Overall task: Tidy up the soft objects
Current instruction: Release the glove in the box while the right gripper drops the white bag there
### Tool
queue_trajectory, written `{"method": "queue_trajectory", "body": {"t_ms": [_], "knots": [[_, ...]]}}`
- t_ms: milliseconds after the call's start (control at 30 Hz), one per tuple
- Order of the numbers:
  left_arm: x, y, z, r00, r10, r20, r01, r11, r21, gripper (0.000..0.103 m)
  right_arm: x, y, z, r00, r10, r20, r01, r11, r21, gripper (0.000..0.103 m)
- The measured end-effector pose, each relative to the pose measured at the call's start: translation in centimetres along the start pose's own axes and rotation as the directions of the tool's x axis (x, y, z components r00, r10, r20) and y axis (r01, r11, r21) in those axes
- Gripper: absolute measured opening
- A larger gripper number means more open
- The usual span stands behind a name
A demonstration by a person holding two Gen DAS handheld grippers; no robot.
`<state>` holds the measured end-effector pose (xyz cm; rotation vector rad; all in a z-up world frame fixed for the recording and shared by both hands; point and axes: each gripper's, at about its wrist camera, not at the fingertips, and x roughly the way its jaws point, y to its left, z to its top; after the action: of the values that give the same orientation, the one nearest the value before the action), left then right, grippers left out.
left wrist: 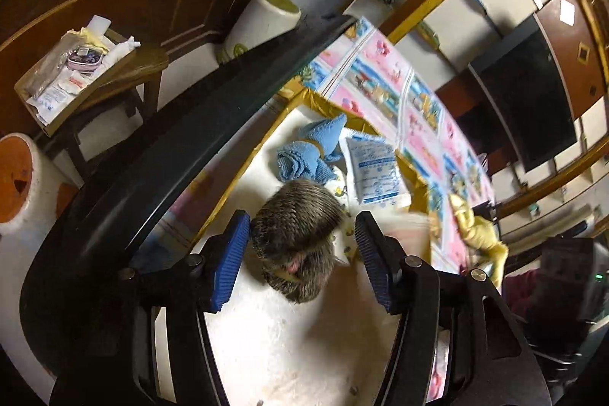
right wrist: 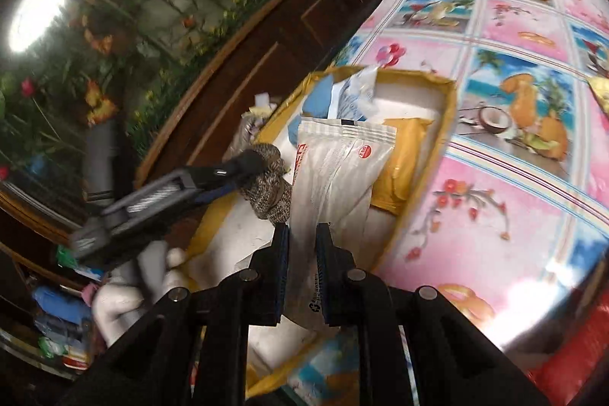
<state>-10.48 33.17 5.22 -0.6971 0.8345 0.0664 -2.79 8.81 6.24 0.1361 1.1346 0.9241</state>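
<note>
Soft objects, where were they lying at that moment?

Most of them were inside the shallow cardboard box with a yellow taped rim and white floor [left wrist: 297, 349]. It stood on the pink and blue picture tablecloth [left wrist: 399, 82].

What was on the left side?

The left gripper [left wrist: 300, 253] pointed down into the box. Its blue ribbed pads [left wrist: 232, 253] stood half apart, one on each side of the grey-brown knitted roll [left wrist: 300, 246]. The left pad was just beside the roll and the right pad was apart from it, so the roll lay on the box floor and was not squeezed. The right wrist view showed a hand in a white glove [right wrist: 125, 292] holding this gripper.

And behind the roll?

A blue terry cloth [left wrist: 312, 155] tied with a band lay there. Just to its right was a white packet with blue print [left wrist: 375, 174].

What did the right tongs do?

The right gripper [right wrist: 302, 242] was closed narrow on the lower end of a white plastic pouch with red print [right wrist: 335, 170]. The pouch hung over the box, beside the knitted roll. To the right of it, a flat mustard-yellow packet [right wrist: 399, 170] leaned on the box wall.
</note>
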Motion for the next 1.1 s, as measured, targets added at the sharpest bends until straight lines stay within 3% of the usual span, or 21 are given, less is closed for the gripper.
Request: {"method": "queue_trajectory", "body": {"t_ms": [100,200,300,333,367,433,500,567,667,867,1000,1100], "knots": [[-1.7,-0.2,-0.4,0.998,-0.032,0.053,0.032,0.999,-0.001,0.058,1.6,1.2,0.0,0.995,-0.097,0.005,0.097,0.993,-0.062,0.021],[-3.0,-0.7,-0.7,0.994,-0.062,0.088,0.061,0.998,0.01,0.058,1.9,2.0,-0.4,0.99,-0.142,0.015,0.143,0.983,-0.113,0.023],[-3.8,-1.6,-1.2,0.99,-0.103,0.099,0.099,0.994,0.038,0.058,-0.4,1.7,-1.0,0.992,-0.12,0.047,0.124,0.986,-0.112,0.03],[-4.1,-1.9,-1.4,0.988,-0.119,0.102,0.115,0.992,0.053,0.058,-1.4,1.2,-1.3,0.991,-0.114,0.072,0.12,0.988,-0.097,0.037],[-4.3,-2.3,-1.7,0.985,-0.135,0.104,0.128,0.989,0.068,0.058,-2.9,0.4,-1.7,0.988,-0.117,0.104,0.125,0.99,-0.073,0.045],[-4.5,-3.1,-2.3,0.98,-0.169,0.1,0.16,0.983,0.094,0.059,-5.9,-1.9,-2.7,0.976,-0.139,0.166,0.144,0.989,-0.016,0.049],[-4.4,-4.2,-2.8,0.978,-0.188,0.087,0.177,0.977,0.123,0.063,-9.2,-4.9,-3.8,0.954,-0.194,0.228,0.185,0.981,0.059,0.049],[-4.0,-5.8,-3.6,0.977,-0.202,0.063,0.189,0.967,0.17,0.065,-12.9,-8.6,-5.2,0.917,-0.283,0.28,0.247,0.956,0.158,0.049],[-3.2,-8.0,-4.7,0.976,-0.219,0.013,0.211,0.951,0.225,0.065,-17.1,-13.3,-7.2,0.869,-0.399,0.292,0.319,0.903,0.287,0.049],[-1.2,-12.3,-7.3,0.976,-0.204,-0.082,0.219,0.926,0.307,0.065,-20.6,-18.1,-7.8,0.791,-0.521,0.322,0.374,0.827,0.42,0.05],[-0.6,-14.1,-8.6,0.978,-0.18,-0.109,0.207,0.918,0.339,0.065,-20.7,-20.8,-5.8,0.767,-0.55,0.331,0.403,0.814,0.419,0.05],[-0.5,-15.0,-9.1,0.98,-0.162,-0.111,0.192,0.916,0.352,0.065,-19.8,-21.7,-3.6,0.766,-0.55,0.333,0.417,0.819,0.393,0.05]]}}
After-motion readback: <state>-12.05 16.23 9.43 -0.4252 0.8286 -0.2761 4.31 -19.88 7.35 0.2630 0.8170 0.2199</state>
